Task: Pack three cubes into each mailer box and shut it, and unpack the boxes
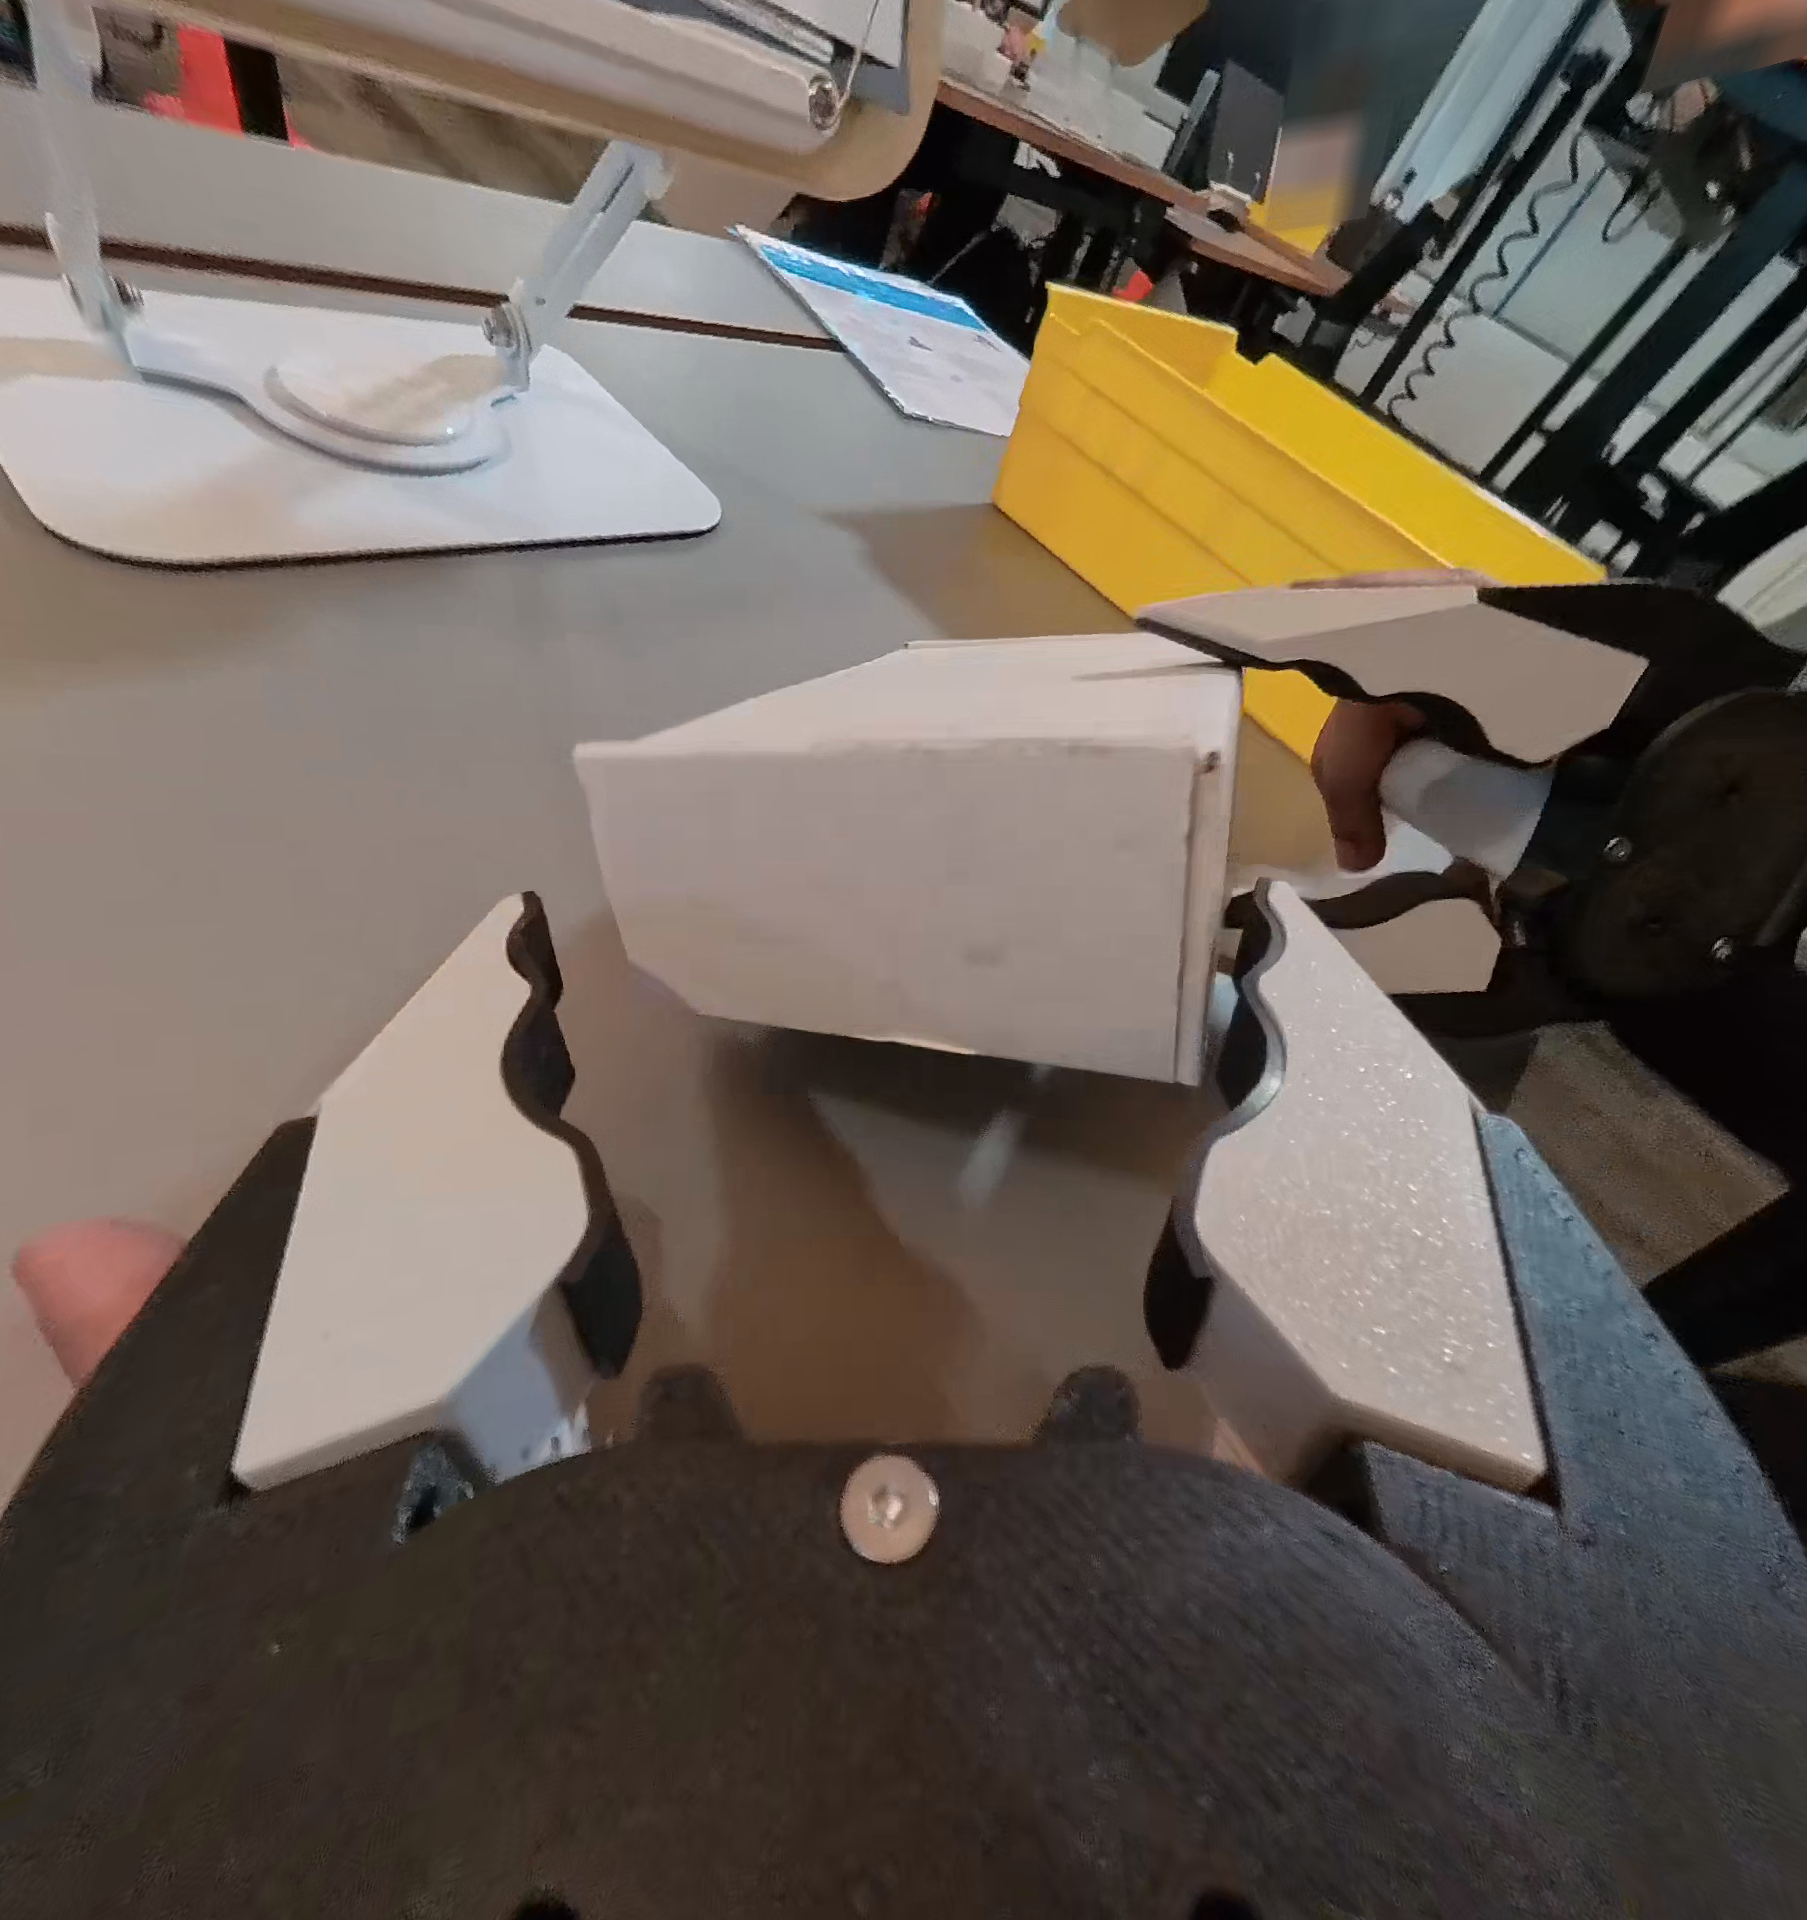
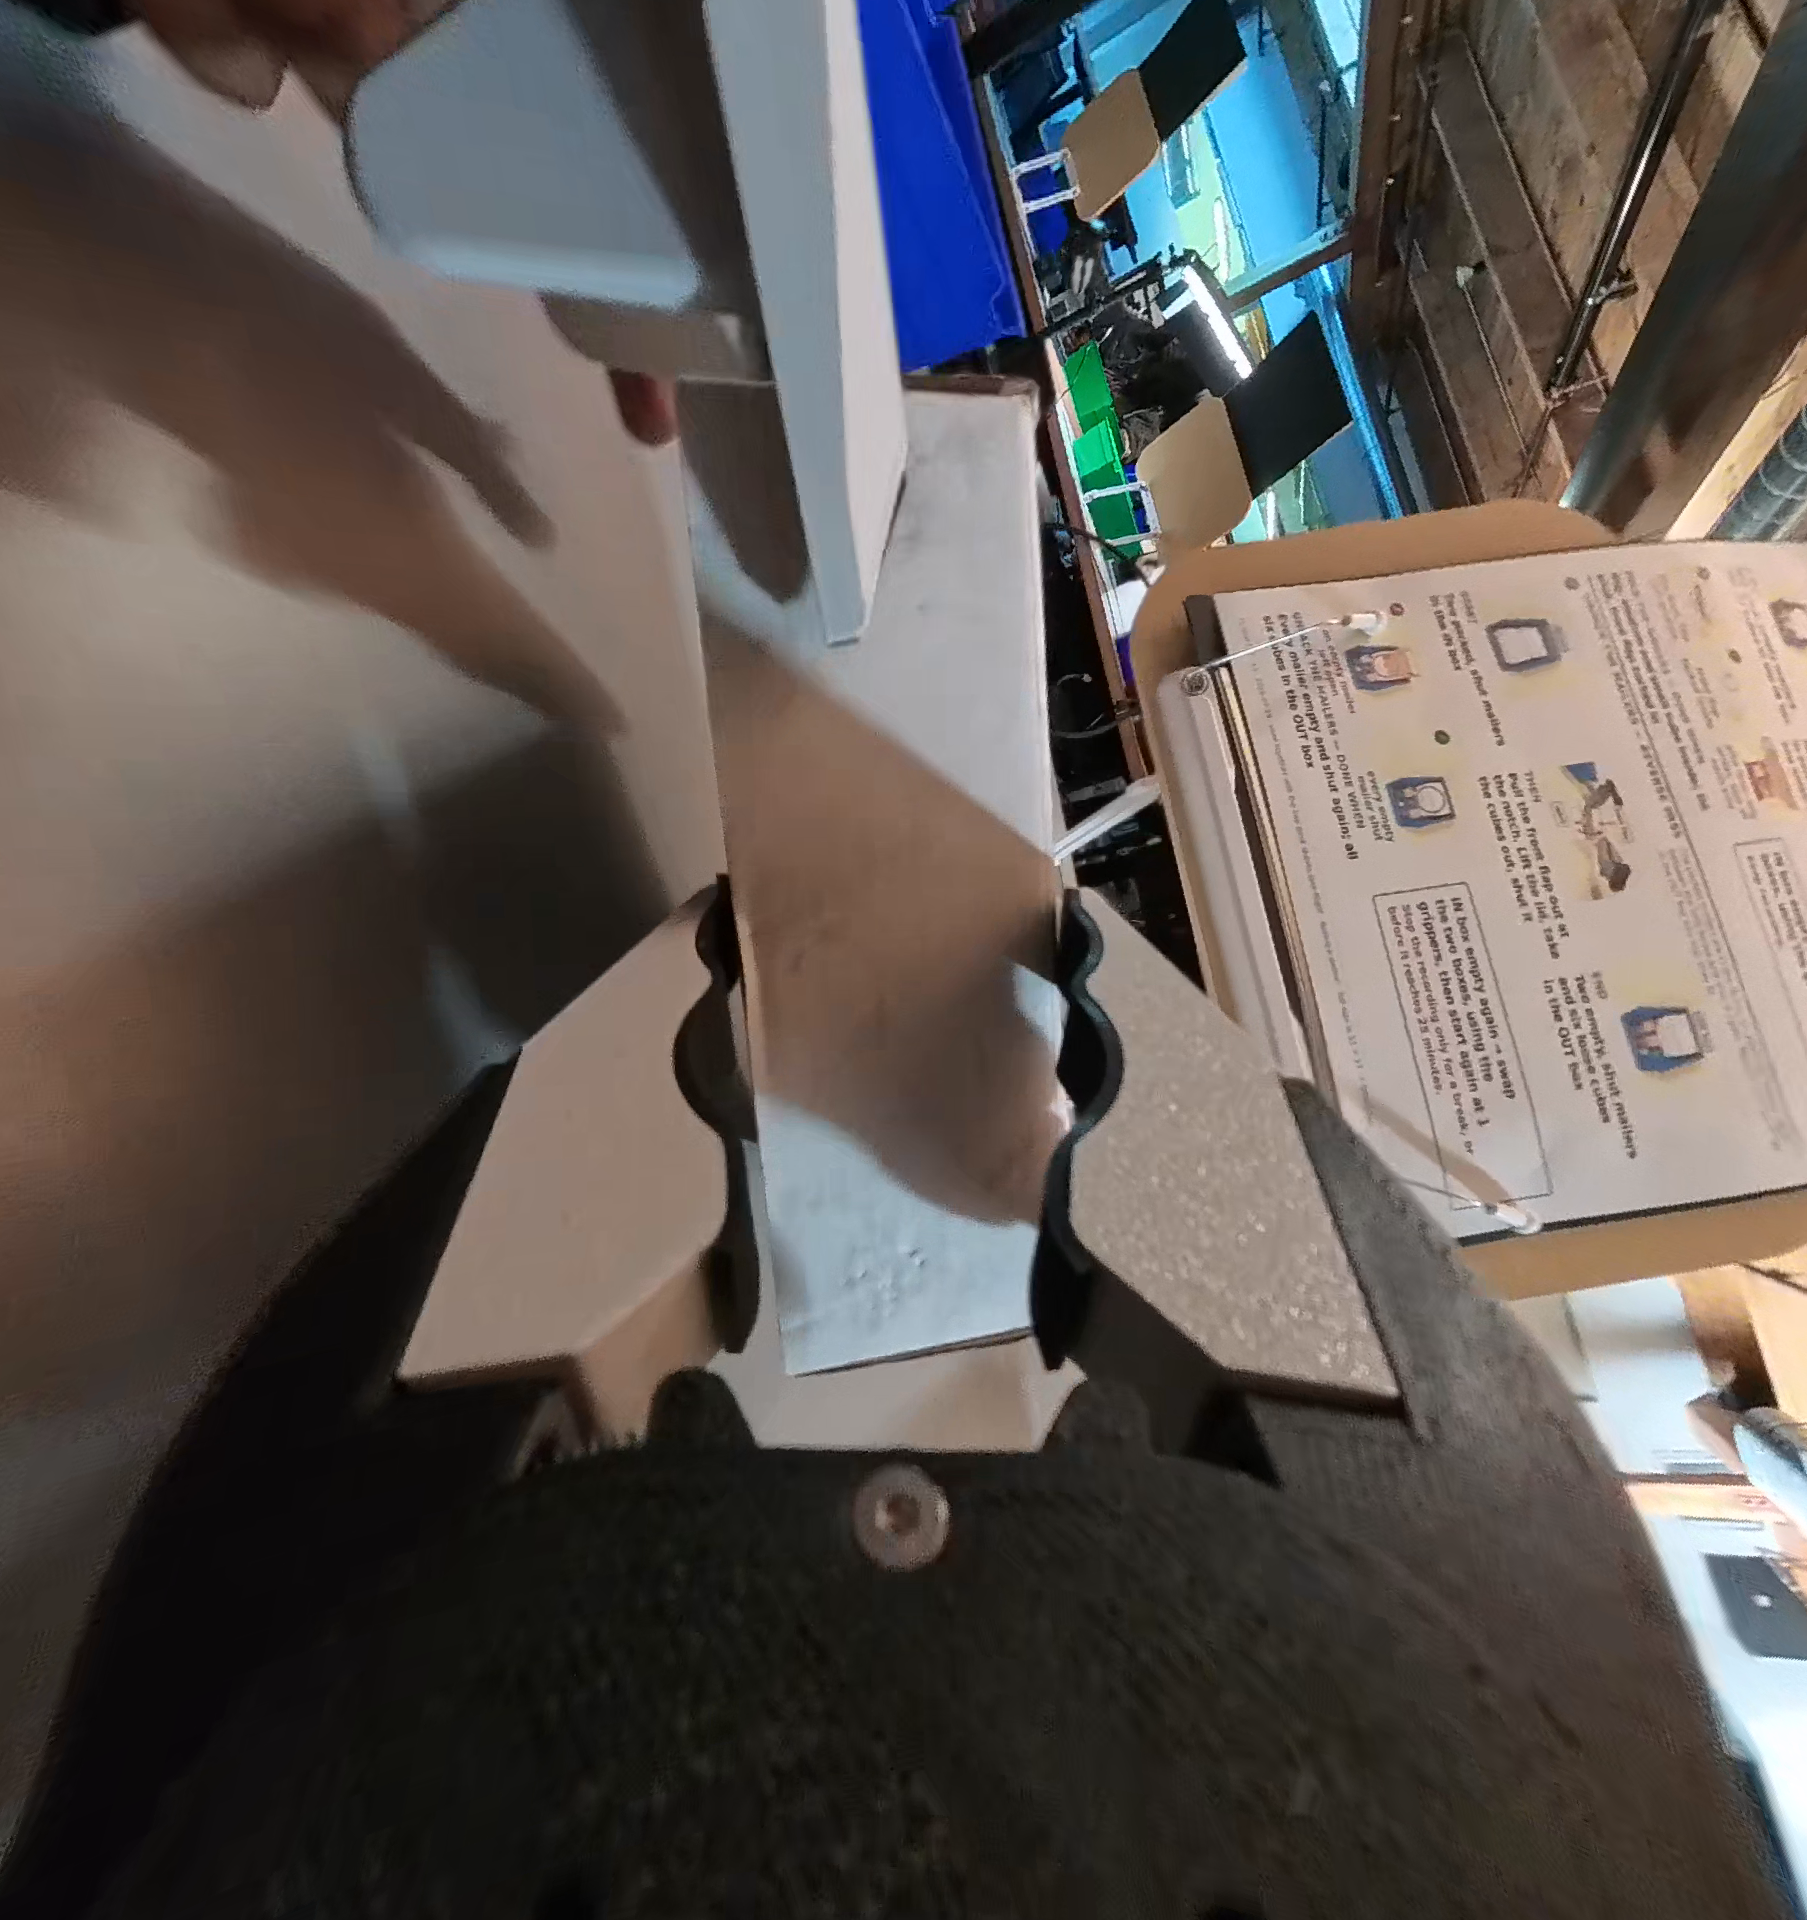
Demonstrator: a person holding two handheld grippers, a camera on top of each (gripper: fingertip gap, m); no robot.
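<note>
White mailer box (image 1: 909, 873) held tilted clear of the counter (image 1: 359, 779); right gripper (image 2: 894, 1091) jaws clamped across it, left gripper (image 1: 899, 1122) jaws wide, empty. Judged light, stiff cardboard, walls crushable: grip across the folded edges, not the panel centres.

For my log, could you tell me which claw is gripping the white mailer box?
The right claw, clamped across the mailer box; the left claw stands open before it.

Left wrist view looks low across the surface (image 1: 255, 831) at the near mailer box (image 1: 909, 883); right wrist view, rolled sideways, sees the same box (image 2: 899, 1039) closer.
</note>
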